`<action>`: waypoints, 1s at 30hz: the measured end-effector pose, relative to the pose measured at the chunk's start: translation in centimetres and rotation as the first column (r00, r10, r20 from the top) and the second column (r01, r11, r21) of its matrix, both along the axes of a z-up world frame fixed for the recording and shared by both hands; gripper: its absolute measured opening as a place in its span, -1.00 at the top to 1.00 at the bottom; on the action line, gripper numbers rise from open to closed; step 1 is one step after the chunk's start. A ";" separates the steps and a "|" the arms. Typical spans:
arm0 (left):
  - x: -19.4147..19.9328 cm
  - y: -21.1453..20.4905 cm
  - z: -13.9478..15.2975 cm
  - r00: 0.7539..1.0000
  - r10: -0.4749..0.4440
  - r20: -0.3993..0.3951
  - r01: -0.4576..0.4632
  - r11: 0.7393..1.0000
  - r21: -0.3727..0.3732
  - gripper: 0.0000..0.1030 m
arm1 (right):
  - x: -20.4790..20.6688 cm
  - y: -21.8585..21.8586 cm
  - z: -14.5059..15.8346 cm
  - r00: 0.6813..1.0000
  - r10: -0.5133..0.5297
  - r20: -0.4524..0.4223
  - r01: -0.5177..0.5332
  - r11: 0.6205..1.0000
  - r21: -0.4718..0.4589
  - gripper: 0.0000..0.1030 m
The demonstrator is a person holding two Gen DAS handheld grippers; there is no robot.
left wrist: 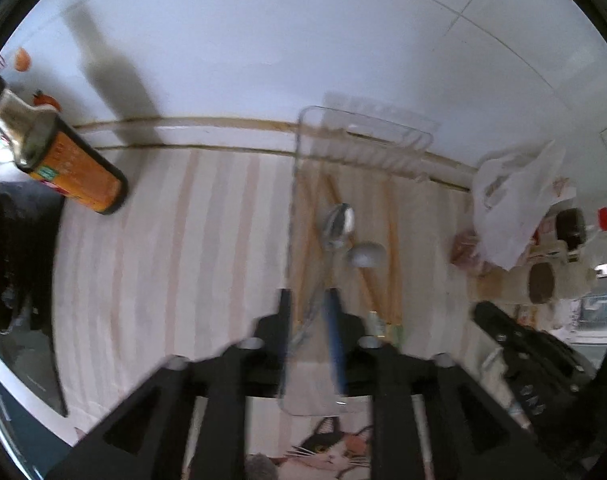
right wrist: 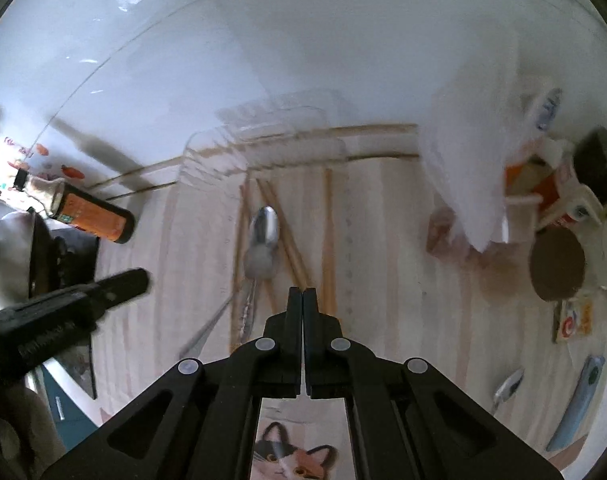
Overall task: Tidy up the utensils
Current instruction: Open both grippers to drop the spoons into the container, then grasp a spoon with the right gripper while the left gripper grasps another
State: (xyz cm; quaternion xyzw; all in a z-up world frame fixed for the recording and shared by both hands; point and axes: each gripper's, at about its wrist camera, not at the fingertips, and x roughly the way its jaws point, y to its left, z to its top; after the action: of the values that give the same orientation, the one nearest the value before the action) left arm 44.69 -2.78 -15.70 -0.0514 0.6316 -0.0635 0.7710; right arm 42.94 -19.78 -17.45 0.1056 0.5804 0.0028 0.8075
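A clear plastic tray [left wrist: 299,128] [right wrist: 191,148] lies on the striped cloth and holds wooden chopsticks [left wrist: 393,248] [right wrist: 328,240], a metal spoon [left wrist: 339,220] [right wrist: 265,224] and a grey spoon [left wrist: 365,256] [right wrist: 259,264]. My left gripper [left wrist: 309,308] hangs over the tray's near end with its jaws apart. A blue handle [left wrist: 335,352] lies along the inner side of its right finger, not pinched. My right gripper [right wrist: 303,294] is shut with nothing in it, above the chopsticks. Another spoon [right wrist: 507,388] and a blue-handled utensil [right wrist: 579,400] lie on the cloth at the right.
A dark bottle with an orange label [left wrist: 75,172] [right wrist: 95,216] lies on its side at the left. A white plastic bag [left wrist: 515,200] [right wrist: 471,160] and cups and packets [left wrist: 541,284] [right wrist: 557,264] crowd the right. The white wall runs behind the tray.
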 end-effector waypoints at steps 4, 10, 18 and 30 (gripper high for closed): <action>-1.6 0.8 1.1 0.995 0.020 0.095 -0.028 0.996 0.082 -0.08 | -1.8 -2.0 0.1 0.999 -0.045 0.009 0.046 0.999 -0.017 0.85; -5.7 0.3 2.4 0.965 0.010 0.261 -0.063 0.978 0.196 -0.69 | -7.2 -6.3 0.8 0.988 -0.143 0.053 0.147 0.987 -0.071 0.21; -10.4 -4.5 0.3 0.958 -0.052 0.281 -0.012 0.975 0.223 -1.00 | -16.1 -14.4 -1.2 0.950 -0.308 0.056 0.312 0.944 -0.103 -0.07; -14.9 -10.7 -6.0 0.981 -0.078 0.176 0.008 0.931 0.364 -1.00 | -18.9 -18.9 -10.7 0.940 -0.336 -0.057 0.331 0.941 -0.073 -0.06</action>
State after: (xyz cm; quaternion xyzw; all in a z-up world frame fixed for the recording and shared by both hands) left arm 29.79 -13.45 -21.66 0.1113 0.5581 0.0323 0.8216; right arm 24.02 -38.64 -28.17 0.1771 0.5814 -0.1558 0.7787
